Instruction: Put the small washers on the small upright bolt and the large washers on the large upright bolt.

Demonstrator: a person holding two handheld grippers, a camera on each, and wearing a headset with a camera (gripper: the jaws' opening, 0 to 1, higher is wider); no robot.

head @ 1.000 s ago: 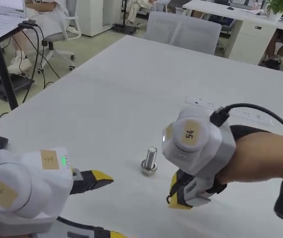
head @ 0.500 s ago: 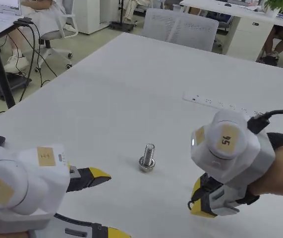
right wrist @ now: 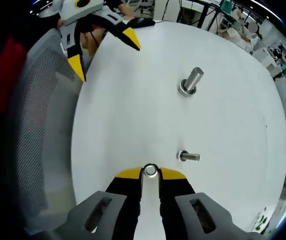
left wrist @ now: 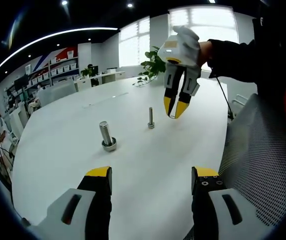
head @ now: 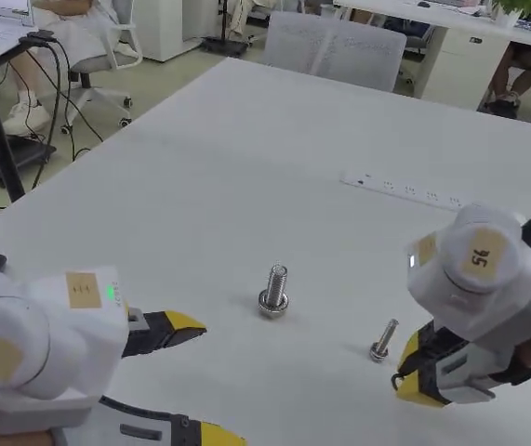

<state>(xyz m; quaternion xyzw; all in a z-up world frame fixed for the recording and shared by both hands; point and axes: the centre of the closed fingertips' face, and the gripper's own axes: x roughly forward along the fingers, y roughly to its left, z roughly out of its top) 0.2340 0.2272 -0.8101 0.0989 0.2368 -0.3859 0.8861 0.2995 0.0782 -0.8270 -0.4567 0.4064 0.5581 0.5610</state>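
The white bench (head: 246, 158) carries everything here, with a grey mesh chair (head: 339, 51) at its far edge and a white power strip (head: 414, 192) lying flat toward the far right side.

The left tool (head: 202, 381) sits low at the near left corner. Its two yellow-tipped jaws are spread wide apart with nothing between them, and they point across the bench toward the bolts. In the left gripper view both jaws rise from the bottom with bare bench surface showing in the gap.

The right tool (head: 416, 372) hangs at the near right, raised off the bench with its tips pointing down. Its jaws are drawn almost together and pinch a small washer (right wrist: 151, 170), a little metal ring gripped right at the yellow tips.

The large bolt (head: 275, 290) stands upright on its wide base near the middle of the bench, well apart from both tools, threads up.

The small bolt (head: 383, 340) stands on its head to the right of the large one, between it and the right tool and near that tool's tips without touching them. Its shaft is bare.
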